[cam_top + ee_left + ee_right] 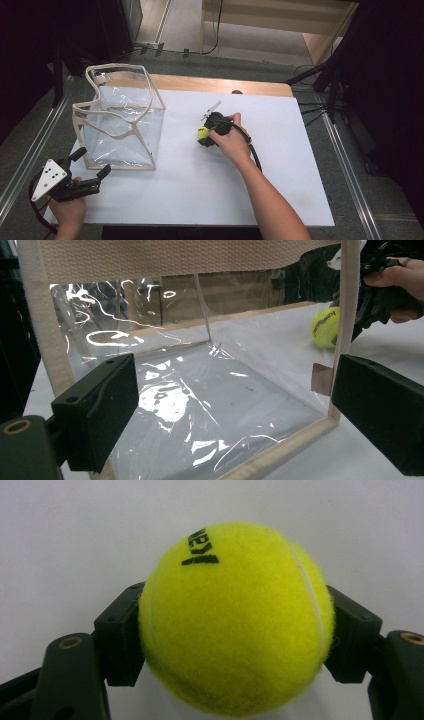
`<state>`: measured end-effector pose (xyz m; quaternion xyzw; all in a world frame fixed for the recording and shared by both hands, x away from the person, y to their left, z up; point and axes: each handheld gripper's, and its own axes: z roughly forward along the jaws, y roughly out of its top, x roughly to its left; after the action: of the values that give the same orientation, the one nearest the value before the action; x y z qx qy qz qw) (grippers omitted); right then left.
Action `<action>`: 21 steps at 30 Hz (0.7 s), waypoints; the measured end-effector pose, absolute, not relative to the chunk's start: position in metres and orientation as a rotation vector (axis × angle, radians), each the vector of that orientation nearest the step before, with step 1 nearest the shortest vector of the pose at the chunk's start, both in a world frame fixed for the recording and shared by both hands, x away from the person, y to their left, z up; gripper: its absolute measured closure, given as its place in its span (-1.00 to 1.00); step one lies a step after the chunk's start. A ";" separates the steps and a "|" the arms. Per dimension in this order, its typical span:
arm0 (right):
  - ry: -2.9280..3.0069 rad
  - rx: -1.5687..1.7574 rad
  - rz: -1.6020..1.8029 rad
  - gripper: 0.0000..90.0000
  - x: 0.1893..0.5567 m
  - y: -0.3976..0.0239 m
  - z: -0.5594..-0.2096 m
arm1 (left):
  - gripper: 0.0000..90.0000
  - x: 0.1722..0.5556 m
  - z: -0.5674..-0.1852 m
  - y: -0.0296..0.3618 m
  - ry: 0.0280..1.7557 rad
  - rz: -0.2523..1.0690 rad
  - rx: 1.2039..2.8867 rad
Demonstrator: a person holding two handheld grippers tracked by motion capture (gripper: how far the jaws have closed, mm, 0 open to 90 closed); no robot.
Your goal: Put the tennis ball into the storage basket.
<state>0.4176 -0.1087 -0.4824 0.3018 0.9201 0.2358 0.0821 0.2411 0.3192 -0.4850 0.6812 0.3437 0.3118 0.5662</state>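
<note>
A yellow tennis ball (235, 620) with black lettering sits between the two black jaws of my right gripper (235, 635), which press on its sides. In the high view the ball (202, 133) and right gripper (206, 135) are at the middle of the white table sheet (210, 190). A clear plastic bag (120, 122) with beige fabric trim stands open-topped at the left. My left gripper (92, 162) is open at the bag's near left corner, jaws spread and holding nothing. Through the left gripper view, the bag (200, 390) stands just ahead and the ball (325, 328) shows beyond it.
The white sheet covers a wooden table (220, 85) whose far edge shows. A metal rail (345, 165) runs along the right side and another (30, 155) along the left. A black cable (253, 150) trails from the right gripper over the person's forearm.
</note>
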 end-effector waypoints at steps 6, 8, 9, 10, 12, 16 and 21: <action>2.753 0.876 0.710 -0.47 0.416 -0.106 -0.480 | -0.88 0.241 -0.485 0.319 0.808 0.733 1.601; 2.757 0.874 0.713 -0.47 0.415 -0.104 -0.479 | -0.88 0.241 -0.485 0.319 0.808 0.734 1.601; 2.756 0.864 0.714 -0.47 0.415 -0.103 -0.479 | -0.88 0.241 -0.485 0.319 0.808 0.734 1.601; 2.758 0.881 0.710 -0.47 0.414 -0.102 -0.479 | -0.88 0.241 -0.485 0.319 0.807 0.734 1.602; 2.763 0.866 0.721 -0.47 0.413 -0.101 -0.478 | -0.88 0.241 -0.485 0.319 0.808 0.734 1.601; 2.770 0.848 0.727 -0.47 0.412 -0.096 -0.477 | -0.88 0.241 -0.485 0.319 0.807 0.733 1.601; 2.772 0.850 0.738 -0.47 0.410 -0.090 -0.476 | -0.88 0.241 -0.485 0.319 0.806 0.733 1.601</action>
<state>0.4098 -0.0899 -0.4764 0.2832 0.9240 0.2460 0.0746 0.2410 0.3193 -0.4850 0.6810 0.3429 0.3118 0.5669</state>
